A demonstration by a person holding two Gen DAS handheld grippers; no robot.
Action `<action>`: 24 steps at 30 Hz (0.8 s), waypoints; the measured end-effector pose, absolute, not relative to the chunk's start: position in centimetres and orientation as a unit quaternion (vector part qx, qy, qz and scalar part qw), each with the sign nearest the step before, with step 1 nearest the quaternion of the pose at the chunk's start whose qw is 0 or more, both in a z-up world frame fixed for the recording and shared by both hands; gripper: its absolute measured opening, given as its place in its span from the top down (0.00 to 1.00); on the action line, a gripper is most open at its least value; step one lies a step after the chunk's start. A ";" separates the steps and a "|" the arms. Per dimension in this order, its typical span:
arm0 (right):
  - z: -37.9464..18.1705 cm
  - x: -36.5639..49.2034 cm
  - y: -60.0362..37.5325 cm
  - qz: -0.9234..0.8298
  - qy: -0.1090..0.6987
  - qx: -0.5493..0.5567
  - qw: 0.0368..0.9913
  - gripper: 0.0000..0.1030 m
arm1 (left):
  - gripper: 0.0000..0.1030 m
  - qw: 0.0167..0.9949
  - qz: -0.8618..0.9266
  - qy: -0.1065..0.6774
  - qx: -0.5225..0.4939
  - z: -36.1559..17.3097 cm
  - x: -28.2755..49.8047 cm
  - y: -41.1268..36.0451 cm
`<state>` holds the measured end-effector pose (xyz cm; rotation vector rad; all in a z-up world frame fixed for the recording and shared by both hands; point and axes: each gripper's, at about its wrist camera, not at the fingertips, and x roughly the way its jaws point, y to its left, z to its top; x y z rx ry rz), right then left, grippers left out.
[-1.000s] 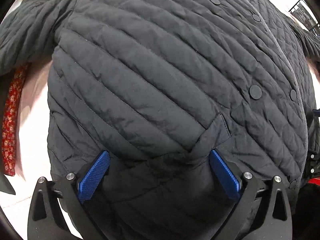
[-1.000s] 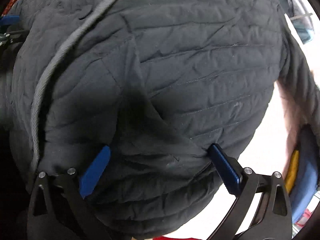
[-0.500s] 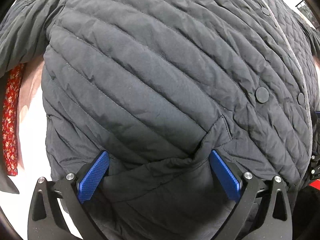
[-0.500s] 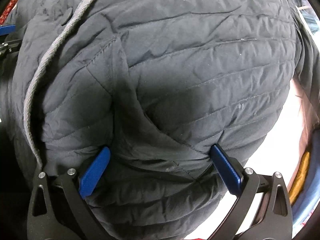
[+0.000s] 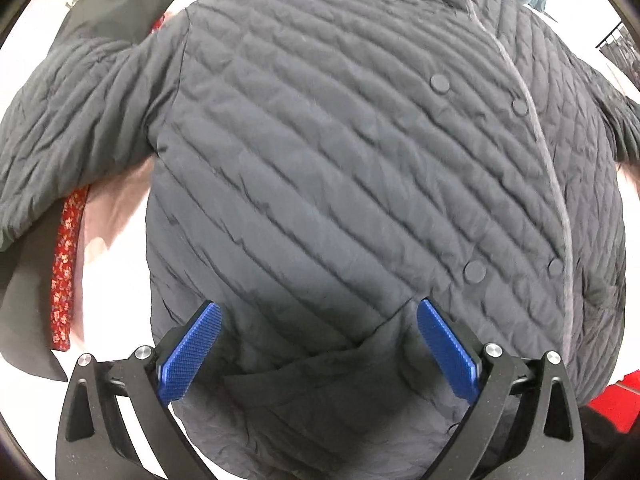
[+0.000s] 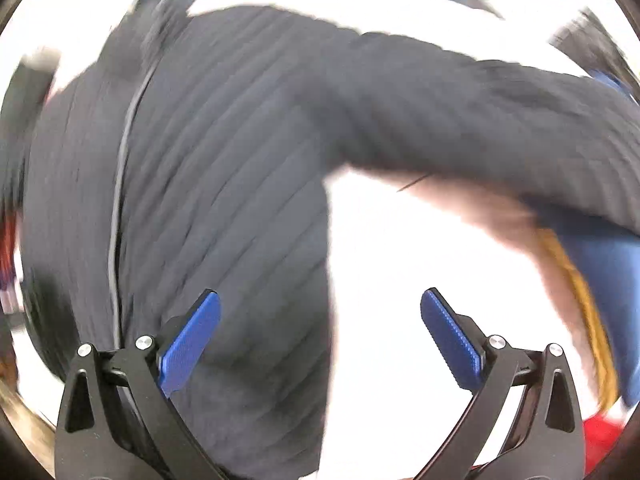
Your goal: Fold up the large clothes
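Note:
A dark quilted jacket (image 5: 340, 184) lies spread face up on a white surface, snap buttons and a grey front edge showing, its sleeve (image 5: 76, 120) stretched out to the left. My left gripper (image 5: 318, 344) stands open above the lower hem, with a pocket flap between the blue pads but not pinched. In the blurred right wrist view the jacket (image 6: 208, 184) fills the left half and its other sleeve (image 6: 492, 120) runs out to the right. My right gripper (image 6: 320, 340) is open; its left pad is over the jacket's side edge, its right pad over bare white surface.
A red patterned cloth (image 5: 66, 264) and a black fabric (image 5: 24, 292) lie left of the jacket. Blue and yellow clothes (image 6: 600, 280) sit under the right sleeve. A red item (image 5: 616, 400) shows at the lower right. The white table (image 6: 420, 264) is bare beside the jacket.
Both grippers have pulled back and up from the jacket, so more of it shows. The right gripper has swung right, off the hem; its view is now motion-blurred.

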<state>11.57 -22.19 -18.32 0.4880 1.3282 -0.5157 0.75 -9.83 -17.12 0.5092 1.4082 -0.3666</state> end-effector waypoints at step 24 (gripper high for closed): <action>-13.7 -10.2 -44.0 -0.495 0.232 0.539 0.641 0.35 | 0.06 0.700 -0.173 0.635 0.277 -17.5 -1.7 -11.6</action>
